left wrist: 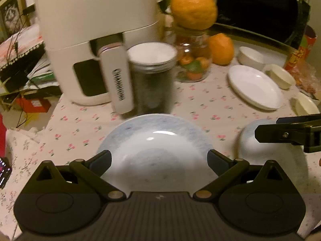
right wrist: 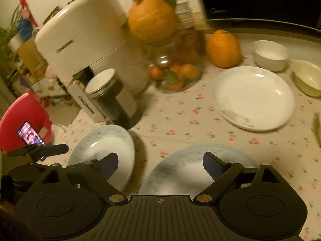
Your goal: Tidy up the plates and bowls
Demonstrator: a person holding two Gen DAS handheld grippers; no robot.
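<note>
In the left wrist view a blue-white marbled dish [left wrist: 158, 150] lies on the flowered tablecloth, and my left gripper [left wrist: 159, 160] hangs over it, open, touching nothing. A second marbled dish [left wrist: 266, 146] sits to its right, under one of the right gripper's fingers [left wrist: 280, 134]. In the right wrist view my right gripper [right wrist: 160, 158] is open above that second dish [right wrist: 190, 170]; the first dish [right wrist: 108, 146] is at its left. Farther back right are a white plate [right wrist: 254, 98], a white bowl [right wrist: 269, 55] and a cream bowl [right wrist: 307, 78].
A white air fryer [left wrist: 90, 40] and a dark jar with a metal lid [left wrist: 152, 76] stand just behind the marbled dishes. A glass jar of small oranges [left wrist: 192, 60] carries a big orange [left wrist: 192, 8]. The table edge and a red stool [right wrist: 24, 124] are at left.
</note>
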